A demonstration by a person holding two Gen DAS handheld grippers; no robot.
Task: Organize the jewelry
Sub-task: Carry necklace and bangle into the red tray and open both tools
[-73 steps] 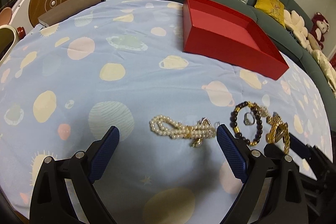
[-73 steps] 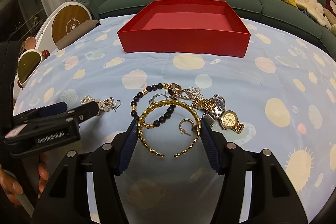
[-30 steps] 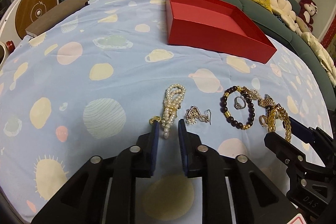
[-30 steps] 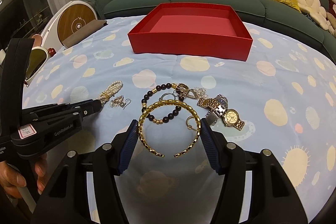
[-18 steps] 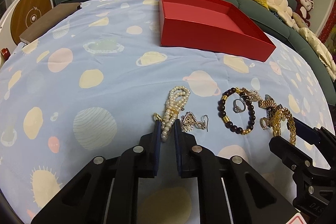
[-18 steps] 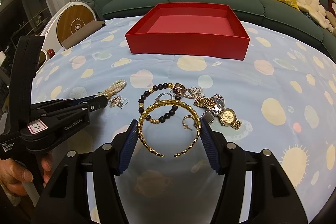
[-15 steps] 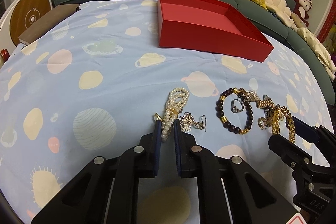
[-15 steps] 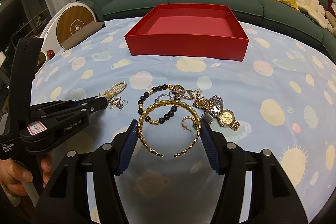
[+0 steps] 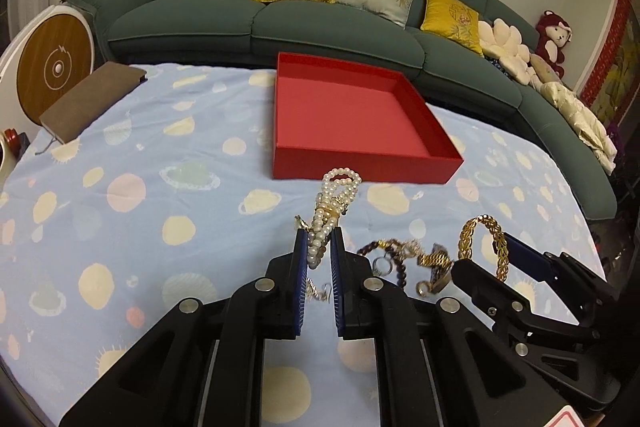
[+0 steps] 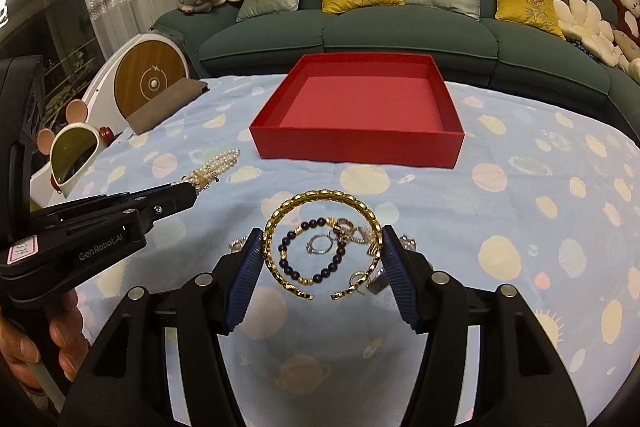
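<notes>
My left tongs (image 9: 319,247) pinch the pearl bracelet (image 9: 333,201) by its near end; it is limp and light, so its far loop droops toward the red box (image 9: 360,171). My right tongs (image 10: 322,255) clamp the stiff gold bangle (image 10: 320,199) across its width, above the bead bracelet (image 10: 312,277) and rings on the planet-print worktop (image 10: 520,211).

Dim, warm indoor lighting; strong fisheye curvature and dark vignetting at edges; slight motion blur on nearby jewelry.
</notes>
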